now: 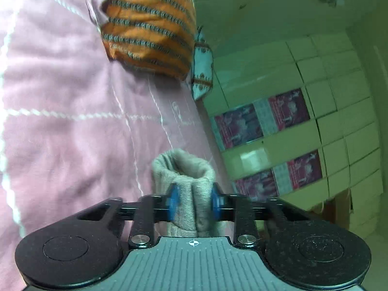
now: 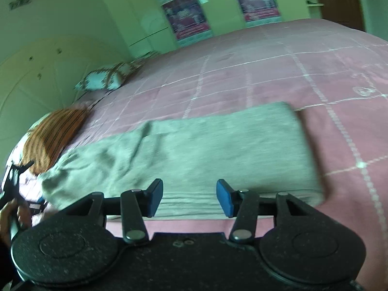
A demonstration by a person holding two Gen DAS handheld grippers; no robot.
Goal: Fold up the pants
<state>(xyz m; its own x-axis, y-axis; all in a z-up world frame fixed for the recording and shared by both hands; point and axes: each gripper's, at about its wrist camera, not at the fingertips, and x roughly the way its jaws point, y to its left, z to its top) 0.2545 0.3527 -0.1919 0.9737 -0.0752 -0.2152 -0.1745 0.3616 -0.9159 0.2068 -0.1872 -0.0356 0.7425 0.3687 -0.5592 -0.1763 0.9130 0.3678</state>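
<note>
The grey pants (image 2: 194, 155) lie stretched flat across the pink bedspread in the right wrist view, one end squared off at the right, the other rumpled at the left. My right gripper (image 2: 189, 197) is open and empty, its blue pads just above the near edge of the pants. In the left wrist view my left gripper (image 1: 194, 202) is shut on a bunched end of the pants (image 1: 186, 179), held up off the bed. The left gripper's body and the hand that holds it show at the far left of the right wrist view (image 2: 12, 194).
The pink quilted bedspread (image 2: 278, 77) covers the bed. An orange striped pillow (image 1: 150, 26) and a white patterned cushion (image 1: 202, 70) lie near the bed's edge; both show in the right wrist view, the pillow (image 2: 53, 135) and the cushion (image 2: 104, 77). Green cupboards with posters (image 1: 262, 121) stand beyond.
</note>
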